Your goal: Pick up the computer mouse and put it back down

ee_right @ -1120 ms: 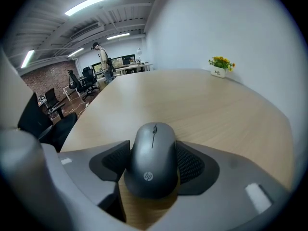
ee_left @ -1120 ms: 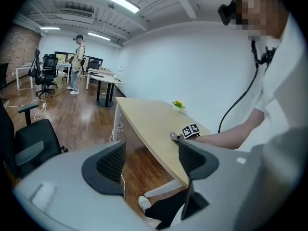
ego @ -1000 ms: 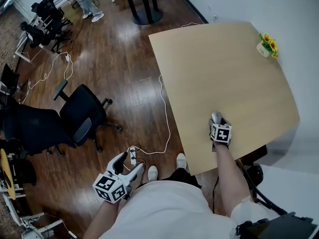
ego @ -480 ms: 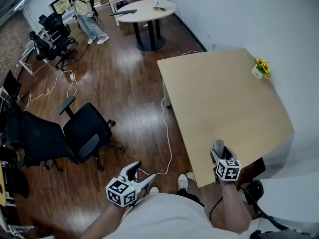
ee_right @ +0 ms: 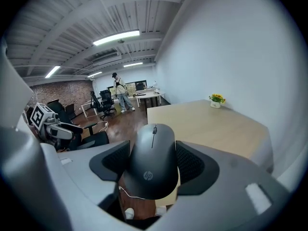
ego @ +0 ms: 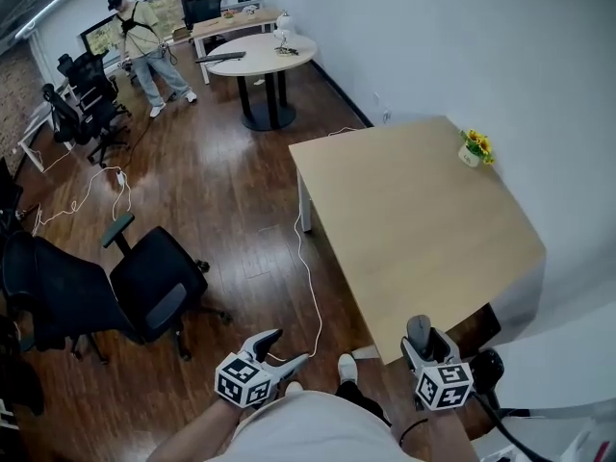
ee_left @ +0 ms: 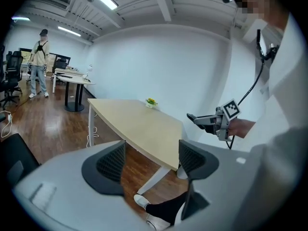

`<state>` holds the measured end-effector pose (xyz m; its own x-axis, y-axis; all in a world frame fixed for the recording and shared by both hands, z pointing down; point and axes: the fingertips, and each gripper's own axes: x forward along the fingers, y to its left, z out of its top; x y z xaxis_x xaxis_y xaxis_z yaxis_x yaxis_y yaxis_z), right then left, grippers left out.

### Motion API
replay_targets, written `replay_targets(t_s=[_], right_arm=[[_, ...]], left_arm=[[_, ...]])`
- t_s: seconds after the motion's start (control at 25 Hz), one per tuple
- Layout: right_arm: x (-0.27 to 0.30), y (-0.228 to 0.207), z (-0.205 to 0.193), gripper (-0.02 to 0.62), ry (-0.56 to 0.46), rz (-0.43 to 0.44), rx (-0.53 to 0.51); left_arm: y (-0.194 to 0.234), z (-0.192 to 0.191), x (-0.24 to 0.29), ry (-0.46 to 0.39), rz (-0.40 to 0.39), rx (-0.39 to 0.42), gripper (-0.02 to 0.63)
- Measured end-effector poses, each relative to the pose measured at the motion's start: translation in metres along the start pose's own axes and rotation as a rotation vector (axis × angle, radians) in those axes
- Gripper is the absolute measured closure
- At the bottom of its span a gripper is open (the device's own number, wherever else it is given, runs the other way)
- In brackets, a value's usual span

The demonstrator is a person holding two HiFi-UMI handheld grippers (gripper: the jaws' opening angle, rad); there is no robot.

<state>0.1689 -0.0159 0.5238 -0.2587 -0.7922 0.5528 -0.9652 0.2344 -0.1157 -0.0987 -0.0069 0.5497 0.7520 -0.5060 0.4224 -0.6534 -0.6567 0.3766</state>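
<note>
You're holding the computer mouse (ee_right: pixel 153 162) lifted just off the surface's (ego: pixel 414 219) near edge, right gripper (ego: pixel 428 346) fingers (ee_right: pixel 195 163) clamping its sides, long axis running along them, wheel end pointing across the surface, left gripper (ee_left: pixel 150 160) fingers (ee_left: pixel 109 163) hanging wide and empty, and the put-down is coming, needing a level lowering onto the surface.

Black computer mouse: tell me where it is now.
The black computer mouse is clamped in the right gripper, held in the air by the near edge of the light wooden table, lower right in the head view.
</note>
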Motion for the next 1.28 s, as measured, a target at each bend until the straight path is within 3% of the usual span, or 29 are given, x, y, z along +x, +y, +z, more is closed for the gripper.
replay_targets(t_s=[0.28, 0.64, 1.0, 1.28], right_arm=[[-0.044, 0.027, -0.009, 0.295, -0.038, -0.033, 0.028], [-0.065, 0.029, -0.015, 0.295, -0.062, -0.064, 0.061], [-0.055, 0.001, -0.013, 0.295, -0.056, -0.069, 0.059], [-0.005, -0.052, -0.013, 0.295, -0.02, -0.06, 0.061]], left_arm=[[-0.01, -0.011, -0.003, 0.01, -0.058, 0.033, 0.288], [-0.021, -0.011, 0.002, 0.014, -0.109, 0.053, 0.287], [-0.03, -0.005, 0.008, 0.002, -0.097, 0.042, 0.287], [-0.023, -0.002, 0.013, -0.011, -0.017, 0.006, 0.287]])
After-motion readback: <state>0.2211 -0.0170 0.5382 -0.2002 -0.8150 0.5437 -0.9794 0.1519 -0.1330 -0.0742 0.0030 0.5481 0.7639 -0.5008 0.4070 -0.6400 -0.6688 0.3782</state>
